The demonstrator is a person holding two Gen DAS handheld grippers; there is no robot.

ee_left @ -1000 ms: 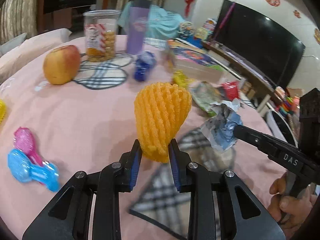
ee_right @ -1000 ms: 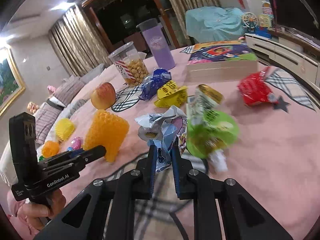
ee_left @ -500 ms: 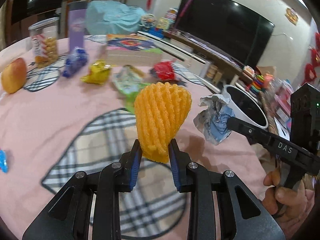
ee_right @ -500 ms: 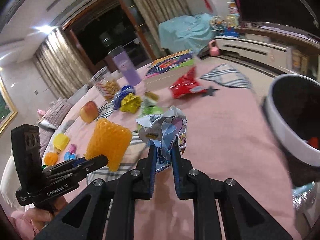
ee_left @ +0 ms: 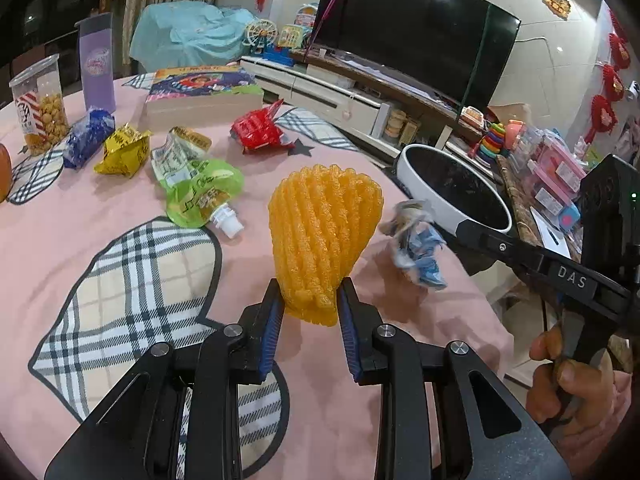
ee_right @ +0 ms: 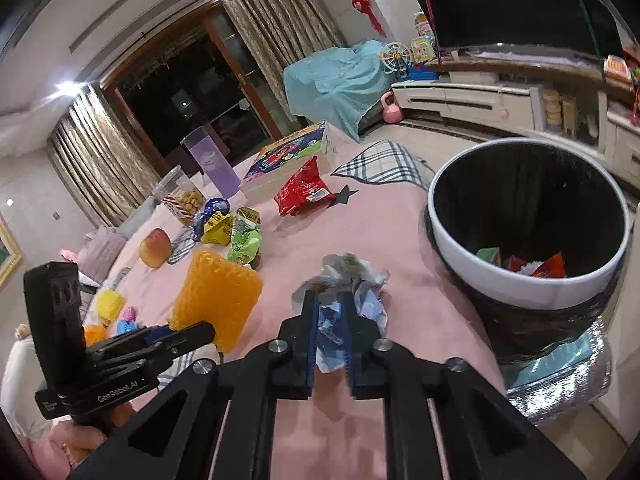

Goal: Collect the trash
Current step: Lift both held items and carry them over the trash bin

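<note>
The left gripper [ee_left: 311, 308] was clamped on the lower end of an orange foam fruit net [ee_left: 324, 236], holding it upright above the pink tablecloth [ee_left: 100, 208]. The right gripper [ee_right: 331, 320] pinched a crumpled blue-and-silver wrapper [ee_right: 352, 280]; its jaws had just been easing apart slightly with the wrapper between them. Both pieces hung near the white-rimmed round bin with a black liner [ee_right: 520, 284], which stood just beside the cloth's edge. A red snack bag [ee_right: 304, 192] lay farther from the bin.

A home living room: big television [ee_left: 416, 36], curtains [ee_right: 280, 28], toys on the low cabinet [ee_left: 340, 96].
</note>
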